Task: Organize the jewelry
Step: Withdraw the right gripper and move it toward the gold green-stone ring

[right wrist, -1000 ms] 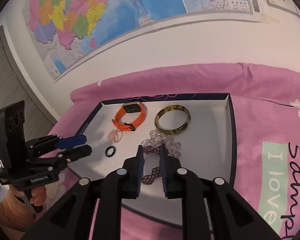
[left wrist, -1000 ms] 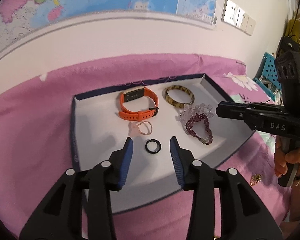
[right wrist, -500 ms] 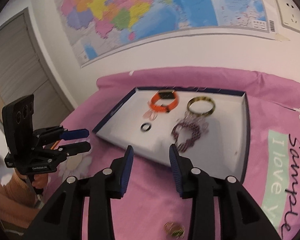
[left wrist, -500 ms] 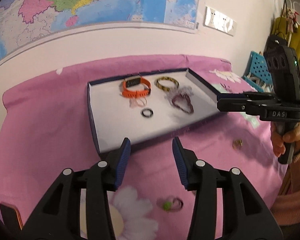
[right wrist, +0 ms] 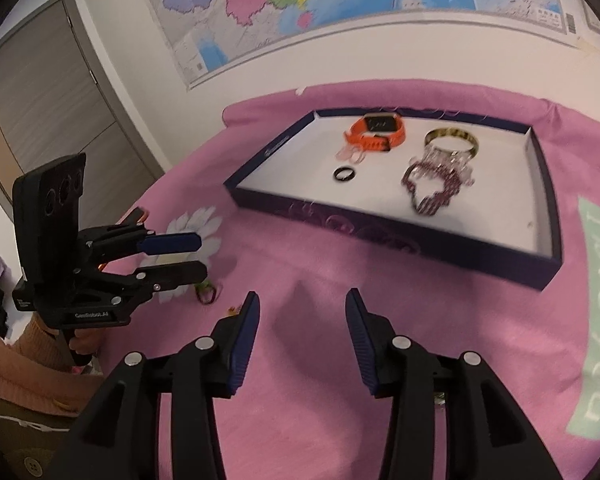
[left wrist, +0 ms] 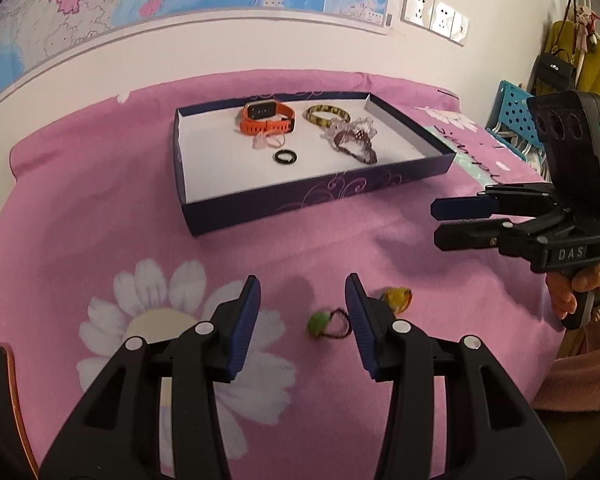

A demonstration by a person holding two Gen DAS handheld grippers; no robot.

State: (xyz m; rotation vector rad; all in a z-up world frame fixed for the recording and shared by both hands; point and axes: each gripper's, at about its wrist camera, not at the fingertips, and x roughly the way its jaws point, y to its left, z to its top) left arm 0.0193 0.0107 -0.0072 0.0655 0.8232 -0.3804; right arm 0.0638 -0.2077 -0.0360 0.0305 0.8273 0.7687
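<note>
The left tool (left wrist: 302, 300) hangs low over the pink floral cloth (left wrist: 100, 208) with its blue-padded fingers spread wide and nothing between them; just ahead of its tips, nearer the right-hand finger, a small hair tie with a green bead (left wrist: 326, 323) lies on the cloth, and a yellowish trinket (left wrist: 398, 298), too blurred to name with confidence, sits just beside that finger's outer edge. The right tool (right wrist: 300, 308) is likewise wide open and empty above bare pink cloth, held by a hand (left wrist: 576, 288) in a peach sleeve. Farther out, a shallow dark-blue box (left wrist: 300, 200) with a white floor rests on the cloth. Inside it, toward the back, lie an orange watch (left wrist: 266, 118), a tortoiseshell bangle (left wrist: 326, 114) beside it, a clear-and-maroon beaded bracelet (left wrist: 352, 140) in front of the bangle, a pale pink ring (left wrist: 266, 142) and a black ring (left wrist: 286, 157) nearest the front. A map (right wrist: 340, 0) hangs on the wall behind.
</note>
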